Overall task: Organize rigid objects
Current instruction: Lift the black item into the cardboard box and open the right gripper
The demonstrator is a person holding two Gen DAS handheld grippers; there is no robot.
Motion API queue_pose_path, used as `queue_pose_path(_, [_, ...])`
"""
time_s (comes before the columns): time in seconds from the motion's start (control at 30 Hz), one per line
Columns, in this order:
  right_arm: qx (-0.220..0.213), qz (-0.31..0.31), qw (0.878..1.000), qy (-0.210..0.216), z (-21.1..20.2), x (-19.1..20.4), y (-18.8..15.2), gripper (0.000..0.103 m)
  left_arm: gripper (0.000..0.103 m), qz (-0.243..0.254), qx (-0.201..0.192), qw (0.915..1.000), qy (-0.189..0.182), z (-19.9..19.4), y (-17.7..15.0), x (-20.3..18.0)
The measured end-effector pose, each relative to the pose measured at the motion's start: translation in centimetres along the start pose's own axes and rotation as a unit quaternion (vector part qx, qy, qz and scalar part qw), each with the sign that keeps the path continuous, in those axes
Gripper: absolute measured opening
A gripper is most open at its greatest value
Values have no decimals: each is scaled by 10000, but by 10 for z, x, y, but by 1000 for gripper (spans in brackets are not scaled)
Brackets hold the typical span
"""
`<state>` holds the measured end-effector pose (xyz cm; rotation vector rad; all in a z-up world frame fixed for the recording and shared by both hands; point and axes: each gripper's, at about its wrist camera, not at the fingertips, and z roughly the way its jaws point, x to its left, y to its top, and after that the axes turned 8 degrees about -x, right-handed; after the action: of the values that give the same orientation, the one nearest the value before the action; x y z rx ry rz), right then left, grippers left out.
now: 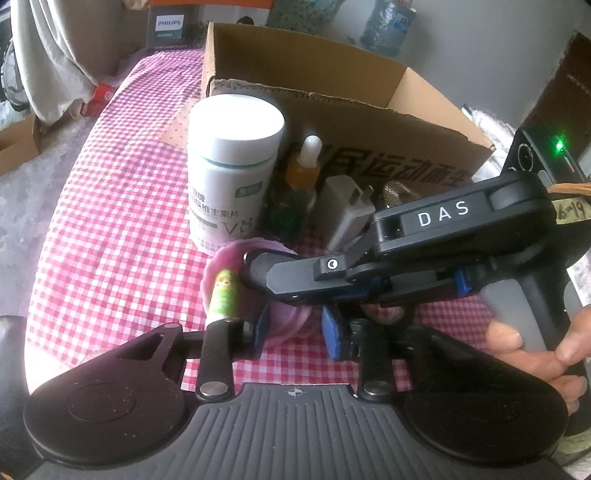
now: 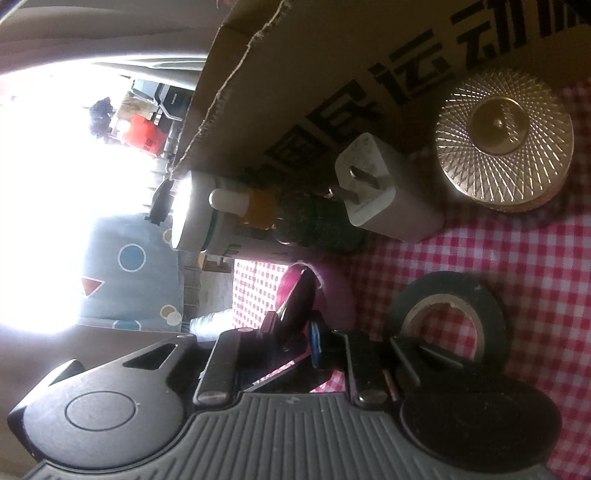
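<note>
A pink round lidded container [image 1: 284, 321] sits on the red-checked tablecloth [image 1: 122, 206], between the blue pads of my left gripper [image 1: 291, 332], which is closed around it. My right gripper [image 1: 258, 271] comes in from the right, turned on its side, and grips the container's pink lid [image 2: 295, 299] edge-on. A small green-labelled tube [image 1: 223, 295] lies against the container. A white vitamin bottle [image 1: 231, 170], a dropper bottle [image 1: 301, 184], a white charger plug [image 1: 345, 210] and a gold round tin [image 2: 504, 142] stand before a cardboard box [image 1: 306, 70].
A black tape roll [image 2: 450, 321] lies on the cloth beside my right gripper. A Philips box [image 1: 168, 27] and a water jug [image 1: 388, 24] stand behind the cardboard box. White cloth hangs at the far left.
</note>
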<state>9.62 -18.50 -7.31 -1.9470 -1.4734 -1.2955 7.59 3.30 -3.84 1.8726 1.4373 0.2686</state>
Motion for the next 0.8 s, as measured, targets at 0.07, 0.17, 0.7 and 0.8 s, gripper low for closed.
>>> queue_pose_path(0.07, [-22,-39,10000,18,-5,0,0,18,32,26,-19,10000,-8,-3,0,-1])
queue_pose_path(0.17, [-48,-85,9999,31,-7,-1,2,18,33,17,-24,10000,13,-4,0,-3])
queue_pose_path(0.7, [-347,-671,9952,616,-58,36,-10,17,33,191,-543,9983,88,-48,10,-32])
queue_pose_path(0.8, [-475,-857,9923,759,-72,50,-10,17,33,272,-754,9968,47,-61,19,-41])
